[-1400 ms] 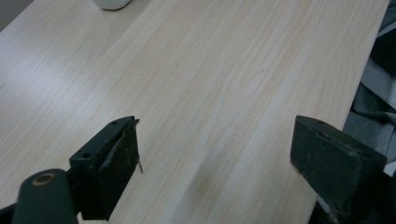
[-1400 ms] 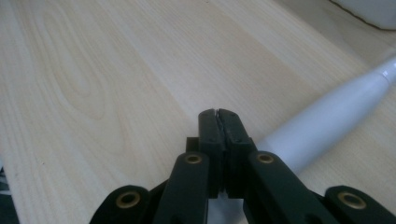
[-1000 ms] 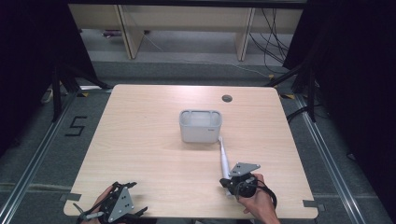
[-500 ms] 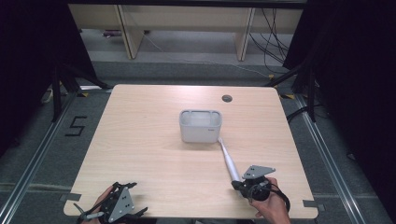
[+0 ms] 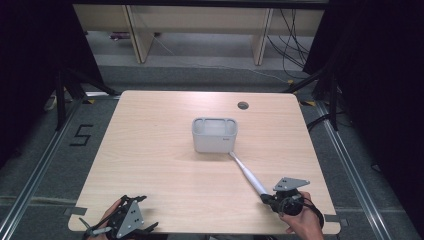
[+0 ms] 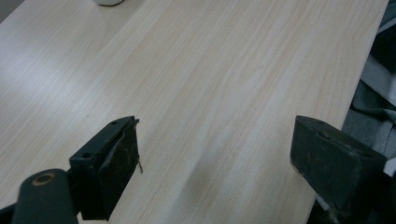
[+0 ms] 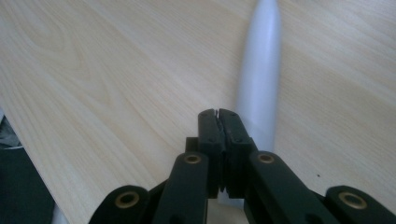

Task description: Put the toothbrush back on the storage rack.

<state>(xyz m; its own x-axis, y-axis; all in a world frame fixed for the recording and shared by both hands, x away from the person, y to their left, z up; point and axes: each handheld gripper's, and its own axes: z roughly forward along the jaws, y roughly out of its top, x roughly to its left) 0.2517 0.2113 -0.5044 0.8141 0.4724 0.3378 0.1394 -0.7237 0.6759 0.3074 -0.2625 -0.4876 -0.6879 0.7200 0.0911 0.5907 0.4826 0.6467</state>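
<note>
The wooden table point(image 5: 160, 150) is carrying a grey bin point(image 5: 214, 134) at its middle. A long white handle point(image 5: 247, 174) is lying slanted from the bin's corner toward the right gripper point(image 5: 266, 198), whose jaws are pinching its end. The left gripper point(image 6: 215, 158) is resting wide apart, holding nothing

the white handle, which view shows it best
The high view: the white handle shows full length, running from the grey bin to the right gripper. The right gripper view gives a blurred stretch beyond the shut jaws.

Pale matt wood-grain table point(image 5: 165, 165); smooth matt grey plastic tub point(image 5: 214, 142).
</note>
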